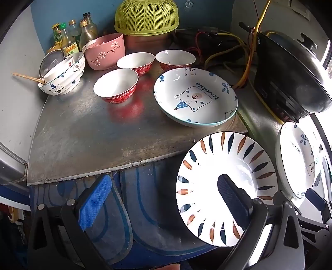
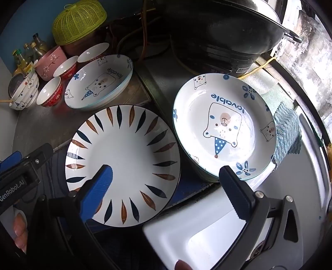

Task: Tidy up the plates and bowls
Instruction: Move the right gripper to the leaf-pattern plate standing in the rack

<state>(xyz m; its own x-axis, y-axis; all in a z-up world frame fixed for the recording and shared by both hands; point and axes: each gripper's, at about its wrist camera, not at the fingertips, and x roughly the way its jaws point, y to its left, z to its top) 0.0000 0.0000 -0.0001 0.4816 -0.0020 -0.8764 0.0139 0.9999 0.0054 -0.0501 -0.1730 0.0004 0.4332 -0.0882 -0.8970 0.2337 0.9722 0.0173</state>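
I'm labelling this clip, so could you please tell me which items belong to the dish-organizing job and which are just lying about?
Job items:
leaf-pattern plate
bear plates
red bowls
pink bowl
bear bowl

Lying about:
green basket
bottles
black wok
cables
blue cloth

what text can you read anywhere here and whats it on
"lovable": bear plate on the metal counter, printed upside down in both views.
"lovable": second bear plate beside the leaf-pattern plate.
"GenRobot.AI": left claw's body, first letter cut off.
Bottle labels: too small and blurred to read.
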